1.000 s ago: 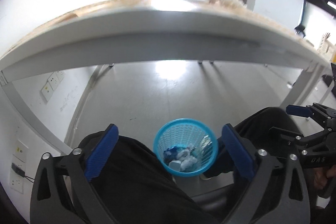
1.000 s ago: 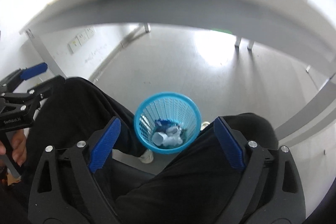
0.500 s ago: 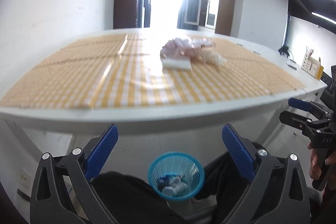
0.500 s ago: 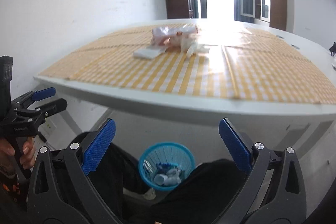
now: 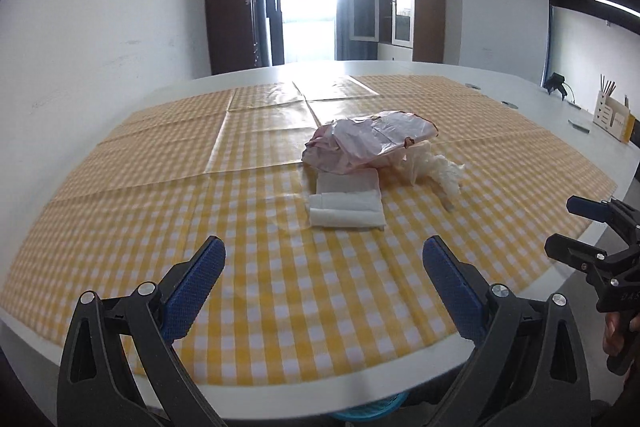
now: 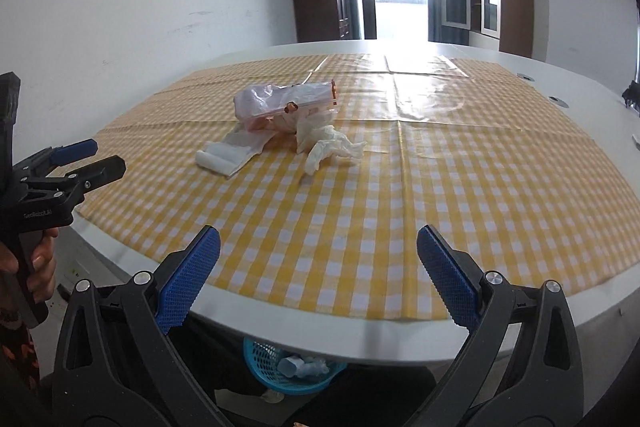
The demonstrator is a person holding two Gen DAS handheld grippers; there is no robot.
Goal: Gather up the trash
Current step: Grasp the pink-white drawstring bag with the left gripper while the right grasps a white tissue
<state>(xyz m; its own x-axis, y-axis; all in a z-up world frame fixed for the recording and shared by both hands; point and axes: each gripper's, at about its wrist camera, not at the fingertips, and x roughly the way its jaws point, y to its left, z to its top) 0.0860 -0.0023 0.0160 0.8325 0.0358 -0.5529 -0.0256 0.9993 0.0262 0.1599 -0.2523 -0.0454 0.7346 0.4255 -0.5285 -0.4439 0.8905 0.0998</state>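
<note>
both grippers, left gripper (image 5: 324, 281) and right gripper (image 6: 318, 269), gape wide, empty. that crumpled glove (image 6: 330, 145) looks feather-light, floppy; pinch its bunched middle, i'd say.

White table (image 5: 500, 83) carries yellow checked cloth (image 5: 280, 267) bearing trash (image 5: 368, 143).

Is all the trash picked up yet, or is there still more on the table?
Some is done: the blue basket under the table already holds crumpled trash. Nothing is in hand; the left gripper and right gripper are both open and empty. Still left on the checkered tablecloth: the pink plastic bag, the folded white tissue and the crumpled clear glove.
</note>
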